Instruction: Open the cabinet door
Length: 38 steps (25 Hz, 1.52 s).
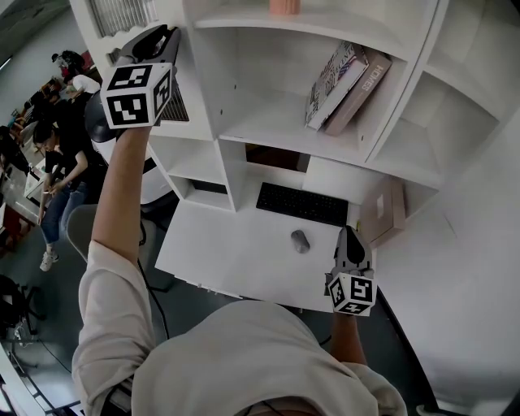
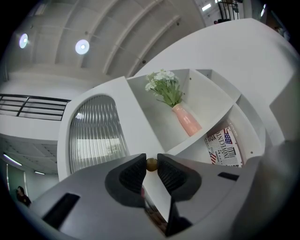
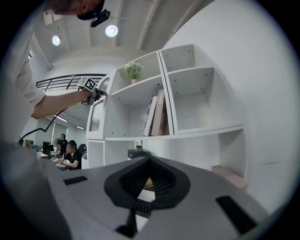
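Note:
The cabinet door (image 2: 96, 138) is a white arched panel with ribbed glass, at the shelf unit's upper left. Its small brass knob (image 2: 152, 164) sits pinched between the dark pads of my left gripper (image 2: 151, 166), which is shut on it. In the head view my raised left arm holds that gripper (image 1: 166, 36) up against the door's edge (image 1: 122, 16). My right gripper (image 1: 349, 240) hangs low over the desk's right side, holding nothing. Its jaws (image 3: 150, 161) meet at the tips.
A pink vase with white flowers (image 2: 180, 112) stands in the top shelf bay, and books (image 1: 345, 85) lean in the bay below. A keyboard (image 1: 302, 203) and mouse (image 1: 301, 240) lie on the white desk (image 1: 219, 252). A box (image 1: 383, 210) stands at right. Seated people (image 1: 57, 162) are at far left.

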Each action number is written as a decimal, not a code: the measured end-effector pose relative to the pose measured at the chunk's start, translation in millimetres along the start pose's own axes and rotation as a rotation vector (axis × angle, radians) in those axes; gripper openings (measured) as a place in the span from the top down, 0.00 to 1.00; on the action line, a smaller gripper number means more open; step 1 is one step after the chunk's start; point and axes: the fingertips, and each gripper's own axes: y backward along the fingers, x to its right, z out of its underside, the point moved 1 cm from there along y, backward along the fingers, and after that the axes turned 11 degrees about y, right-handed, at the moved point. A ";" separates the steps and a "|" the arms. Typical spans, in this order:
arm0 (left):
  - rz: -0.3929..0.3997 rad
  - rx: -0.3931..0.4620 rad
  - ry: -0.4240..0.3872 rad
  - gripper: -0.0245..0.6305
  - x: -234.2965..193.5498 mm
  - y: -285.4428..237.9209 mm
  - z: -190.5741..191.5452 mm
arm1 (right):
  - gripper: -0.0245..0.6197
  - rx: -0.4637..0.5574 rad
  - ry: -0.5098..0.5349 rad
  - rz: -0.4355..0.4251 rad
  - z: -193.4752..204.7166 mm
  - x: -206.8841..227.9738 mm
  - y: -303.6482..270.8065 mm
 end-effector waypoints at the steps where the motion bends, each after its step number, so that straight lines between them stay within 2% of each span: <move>1: -0.004 -0.001 -0.004 0.85 0.3 -0.7 0.3 | 0.96 0.001 -0.001 0.000 0.0 0.6 -0.2; 9: -0.026 -0.021 -0.043 0.85 0.7 -1.4 0.2 | 0.96 0.001 -0.007 -0.007 1.9 1.2 -0.4; 16: -0.004 -0.016 -0.005 0.86 -0.2 -0.6 0.4 | 0.96 0.005 -0.004 -0.016 1.3 0.6 -3.0; 24: 0.033 -0.008 0.006 0.86 -1.5 8.8 -2.8 | 0.96 0.004 0.001 -0.032 0.1 -2.7 -6.6; 38: 0.144 0.005 0.062 0.86 -9.5 46.0 -12.4 | 0.96 0.007 0.005 -0.108 -2.8 -31.3 -23.4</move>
